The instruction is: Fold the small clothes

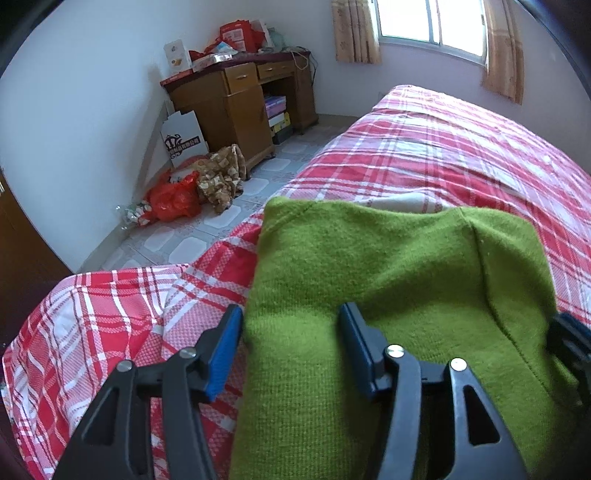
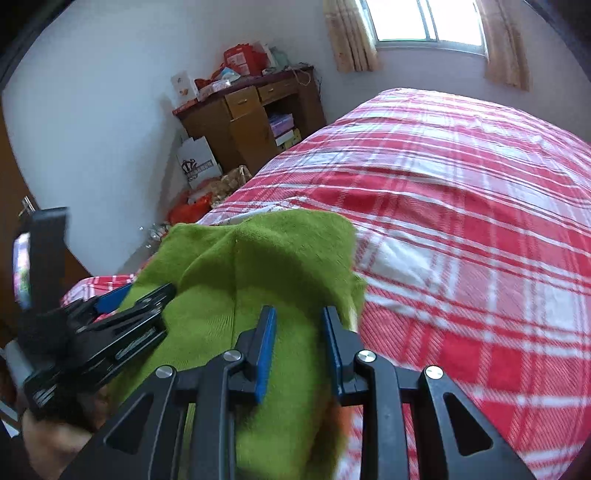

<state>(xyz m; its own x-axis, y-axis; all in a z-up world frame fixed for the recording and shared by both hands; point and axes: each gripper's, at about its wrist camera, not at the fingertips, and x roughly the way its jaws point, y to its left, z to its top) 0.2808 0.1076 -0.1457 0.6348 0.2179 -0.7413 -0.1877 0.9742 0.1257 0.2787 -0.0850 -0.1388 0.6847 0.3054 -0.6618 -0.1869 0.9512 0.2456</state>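
Green knit: a small green garment (image 1: 388, 295) of fuzzy wool lies on the bed near its 6 o'clock edge, seams showing, far corners rounded over.
Left gripper (image 1: 291, 347): blue pads parted wide; the garment's left edge runs up between them, and I cannot tell whether the cloth is pinched or only straddled.
Right gripper (image 2: 299, 347): pads closer together, a ridge of green cloth between them; the grip looks light, contact unclear through motion blur.
Progress: the piece appears gathered and part-folded, judging by the doubled edges; squaring and flattening look left to do.
Surface: red and white plaid bedspread (image 2: 461, 229), mostly smooth, stretching to 12 o'clock.
Room: wooden desk (image 1: 236, 99) at 11 o'clock piled with red boxes; red plastic bag (image 1: 173, 199) on the tiled floor; curtained window (image 1: 432, 22) at 1 o'clock.
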